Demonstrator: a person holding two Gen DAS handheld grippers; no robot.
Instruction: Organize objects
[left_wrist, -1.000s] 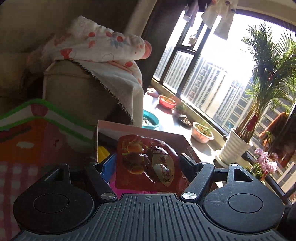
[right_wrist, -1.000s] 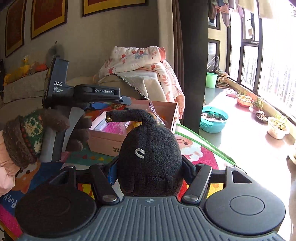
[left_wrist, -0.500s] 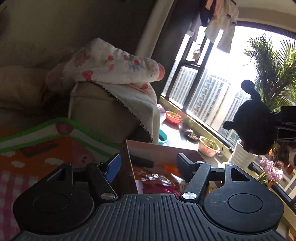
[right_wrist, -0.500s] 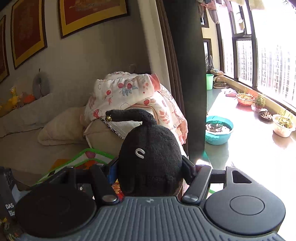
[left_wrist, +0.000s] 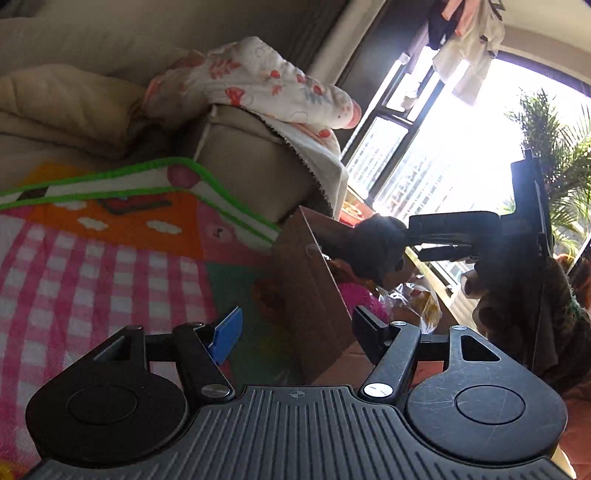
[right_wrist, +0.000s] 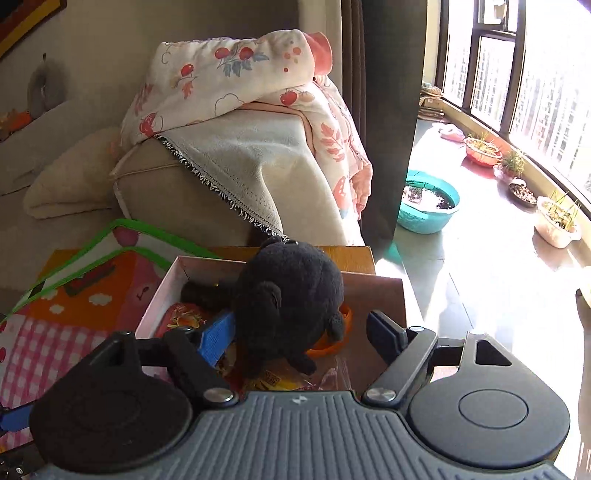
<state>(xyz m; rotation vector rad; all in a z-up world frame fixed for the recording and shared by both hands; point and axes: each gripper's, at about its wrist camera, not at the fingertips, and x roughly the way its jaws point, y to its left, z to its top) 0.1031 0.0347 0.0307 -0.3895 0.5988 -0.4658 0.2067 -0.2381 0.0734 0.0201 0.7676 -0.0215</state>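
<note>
A cardboard box (right_wrist: 376, 291) stands on the colourful mat and holds snack packets (right_wrist: 181, 317) and an orange item (right_wrist: 328, 347). A black plush toy (right_wrist: 288, 302) lies in the box, just ahead of my right gripper (right_wrist: 299, 332), whose jaws stand wide open around it without pinching it. In the left wrist view the same toy (left_wrist: 373, 247) sits at the tip of the right gripper over the box (left_wrist: 310, 291). My left gripper (left_wrist: 295, 325) is open and empty, at the box's near left wall.
A beige sofa arm (right_wrist: 192, 192) with a floral blanket (right_wrist: 236, 77) stands behind the box. The play mat (left_wrist: 92, 258) spreads to the left. A teal basin (right_wrist: 428, 206) and plant pots (right_wrist: 554, 221) line the window ledge on the right.
My right gripper carried the black plush over the box, lowered it in and opened. My left gripper let go of the red snack packet into the box and pulled back left.
</note>
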